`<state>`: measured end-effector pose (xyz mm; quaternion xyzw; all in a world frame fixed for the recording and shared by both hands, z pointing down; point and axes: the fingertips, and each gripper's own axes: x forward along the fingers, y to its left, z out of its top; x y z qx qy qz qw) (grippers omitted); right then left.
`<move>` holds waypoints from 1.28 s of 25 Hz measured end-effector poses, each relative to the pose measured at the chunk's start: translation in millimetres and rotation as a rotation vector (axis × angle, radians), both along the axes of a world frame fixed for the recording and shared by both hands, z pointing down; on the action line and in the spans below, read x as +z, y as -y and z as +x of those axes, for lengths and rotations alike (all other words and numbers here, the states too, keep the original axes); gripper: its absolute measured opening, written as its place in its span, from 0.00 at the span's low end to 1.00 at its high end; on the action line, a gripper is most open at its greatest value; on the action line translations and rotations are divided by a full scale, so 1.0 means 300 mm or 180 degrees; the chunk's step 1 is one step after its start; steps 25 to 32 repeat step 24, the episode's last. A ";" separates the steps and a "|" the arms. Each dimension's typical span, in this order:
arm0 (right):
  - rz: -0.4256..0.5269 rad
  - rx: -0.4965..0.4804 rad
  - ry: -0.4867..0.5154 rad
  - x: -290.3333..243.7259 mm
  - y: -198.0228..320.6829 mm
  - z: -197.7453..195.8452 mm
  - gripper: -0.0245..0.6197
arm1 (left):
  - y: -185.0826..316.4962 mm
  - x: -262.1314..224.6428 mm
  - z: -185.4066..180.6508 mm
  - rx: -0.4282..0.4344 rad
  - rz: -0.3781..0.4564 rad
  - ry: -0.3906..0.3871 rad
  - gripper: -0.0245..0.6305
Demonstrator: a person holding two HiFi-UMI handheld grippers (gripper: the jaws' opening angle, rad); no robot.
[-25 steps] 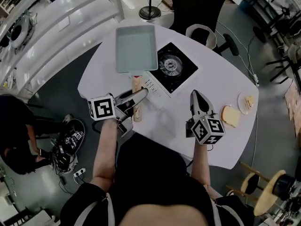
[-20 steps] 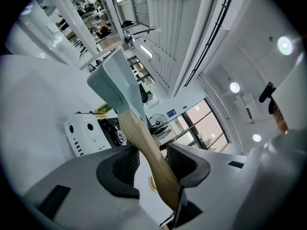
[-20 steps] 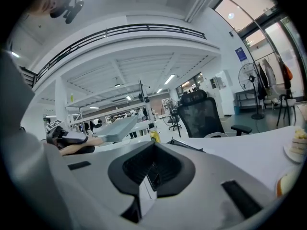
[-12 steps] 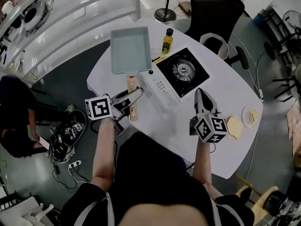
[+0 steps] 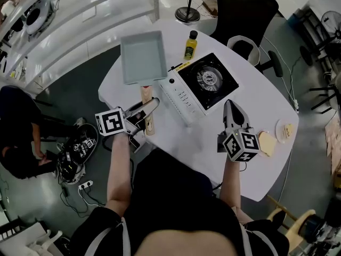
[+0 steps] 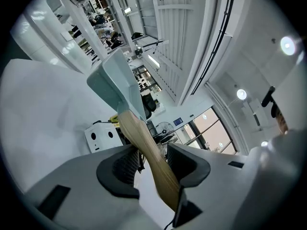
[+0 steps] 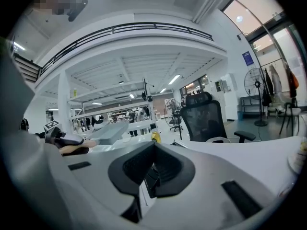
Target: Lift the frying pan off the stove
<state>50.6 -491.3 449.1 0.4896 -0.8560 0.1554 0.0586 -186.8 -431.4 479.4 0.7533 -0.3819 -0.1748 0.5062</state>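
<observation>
The frying pan [image 5: 141, 57] is a rectangular grey-green one with a wooden handle [image 5: 145, 93]. It hangs above the table's left part, to the left of the stove [image 5: 187, 96] and apart from it. My left gripper [image 5: 151, 106] is shut on the wooden handle. In the left gripper view the handle [image 6: 144, 143] runs between the pads up to the pan [image 6: 115, 83], and the left gripper [image 6: 151, 164] clamps it. My right gripper [image 5: 230, 106] is shut and empty, in front of the stove's right corner. The right gripper [image 7: 152, 169] shows its pads together.
The stove's burner [image 5: 209, 78] is bare. A yellow bottle [image 5: 189, 46] stands behind the stove. A slice of bread [image 5: 266, 143] and a small plate [image 5: 285, 130] lie at the table's right. A black office chair [image 5: 242, 9] stands behind the white table [image 5: 250, 97].
The pan, held by my left gripper, has moved to the left, away from the stove. The right gripper has stayed almost in place.
</observation>
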 end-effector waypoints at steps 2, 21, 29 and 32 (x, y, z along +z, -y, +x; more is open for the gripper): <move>-0.0010 0.0003 0.0000 0.002 -0.003 -0.004 0.05 | 0.003 0.009 -0.002 0.0016 0.0000 0.0031 0.32; -0.0051 0.0047 0.0009 0.026 0.017 0.009 0.05 | 0.044 0.034 0.042 0.0140 -0.0015 -0.0052 0.32; -0.0057 0.0047 0.0001 0.025 0.016 0.011 0.05 | 0.044 0.032 0.043 0.0148 -0.0012 -0.0044 0.32; -0.0057 0.0047 0.0001 0.025 0.016 0.011 0.05 | 0.044 0.032 0.043 0.0148 -0.0012 -0.0044 0.32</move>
